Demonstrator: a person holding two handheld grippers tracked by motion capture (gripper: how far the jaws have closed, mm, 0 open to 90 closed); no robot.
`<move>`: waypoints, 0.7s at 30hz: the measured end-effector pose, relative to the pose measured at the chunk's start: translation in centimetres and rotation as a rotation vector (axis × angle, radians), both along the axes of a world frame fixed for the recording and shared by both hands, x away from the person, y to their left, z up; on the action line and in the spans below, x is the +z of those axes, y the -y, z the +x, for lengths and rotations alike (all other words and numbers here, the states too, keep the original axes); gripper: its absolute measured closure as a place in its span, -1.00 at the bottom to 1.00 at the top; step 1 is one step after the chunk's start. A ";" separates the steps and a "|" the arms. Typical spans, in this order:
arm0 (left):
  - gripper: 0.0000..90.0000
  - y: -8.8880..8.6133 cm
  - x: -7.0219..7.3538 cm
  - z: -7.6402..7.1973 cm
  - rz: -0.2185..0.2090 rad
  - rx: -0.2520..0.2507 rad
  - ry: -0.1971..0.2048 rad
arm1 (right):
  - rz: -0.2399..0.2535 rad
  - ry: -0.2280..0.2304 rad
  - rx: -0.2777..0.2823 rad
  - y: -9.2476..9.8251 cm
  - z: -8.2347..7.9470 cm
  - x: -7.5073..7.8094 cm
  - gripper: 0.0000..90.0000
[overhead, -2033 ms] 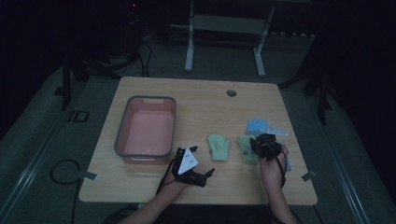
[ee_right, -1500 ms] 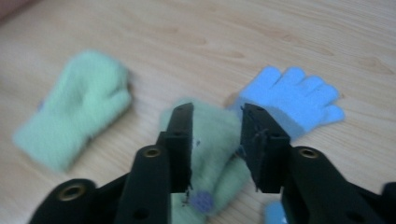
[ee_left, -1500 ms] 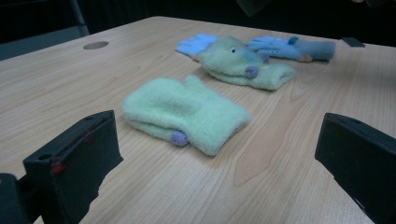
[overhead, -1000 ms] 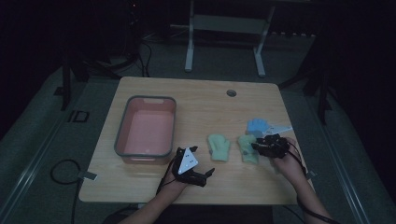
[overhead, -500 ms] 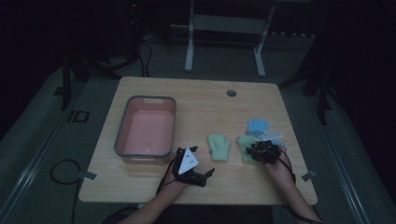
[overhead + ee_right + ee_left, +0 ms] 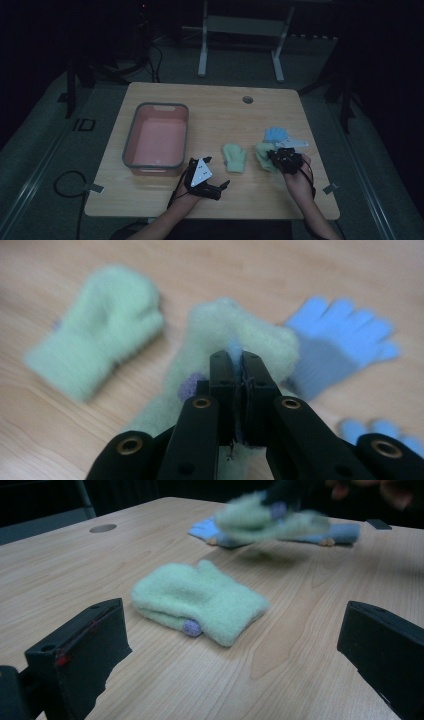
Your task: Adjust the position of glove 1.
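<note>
The right claw (image 6: 234, 357) is shut tight on a fuzzy green mitten (image 6: 235, 335). Its jaws have just been closing, and the mitten's soft edge is pinched between them. In the high view the right claw (image 6: 280, 156) sits near the right edge of the worktop (image 6: 210, 107), toward the front, with the held mitten (image 6: 263, 154) just on its left side. In the left gripper view the same mitten (image 6: 265, 520) looks blurry and is lifted a little off the wood, with a dark shadow under it.

A second green mitten (image 6: 234, 158) lies flat on the worktop, just to the left of the held one and not touching it. It is between the two claws. In the left gripper view this mitten (image 6: 200, 600) lies straight ahead, with a small purple bit (image 6: 191, 627) showing at its near edge.

A blue glove (image 6: 276, 135) lies behind the held mitten, closer to the right edge. In the right gripper view the blue glove (image 6: 335, 340) is spread out flat with its fingers apart.

The left claw (image 6: 215, 189) rests near the front edge of the worktop. Its jaws are wide apart and nothing is between them.

A pink tub (image 6: 131, 150) with a grey rim stands on the left side of the worktop, well apart from the mittens.
</note>
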State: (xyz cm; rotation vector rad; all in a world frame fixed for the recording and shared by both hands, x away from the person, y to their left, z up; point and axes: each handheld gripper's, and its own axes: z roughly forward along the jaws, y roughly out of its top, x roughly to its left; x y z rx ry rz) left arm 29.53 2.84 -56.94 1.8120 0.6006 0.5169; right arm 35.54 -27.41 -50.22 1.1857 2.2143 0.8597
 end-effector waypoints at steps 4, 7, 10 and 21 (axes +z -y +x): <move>-1.00 0.0 0.0 0.0 -0.002 0.000 -0.001 | 0.015 0.056 -0.014 -0.8 -0.2 3.1 0.91; -1.00 0.0 0.0 0.0 -0.002 0.001 -0.002 | 0.015 0.094 -0.022 -1.5 -0.1 4.8 0.91; -1.00 0.0 0.0 0.0 -0.005 0.000 -0.003 | 0.032 0.123 -0.015 -2.5 0.0 6.2 0.92; -1.00 0.0 0.0 0.0 -0.002 -0.002 0.001 | 0.077 0.112 0.023 -7.2 0.5 6.5 0.92</move>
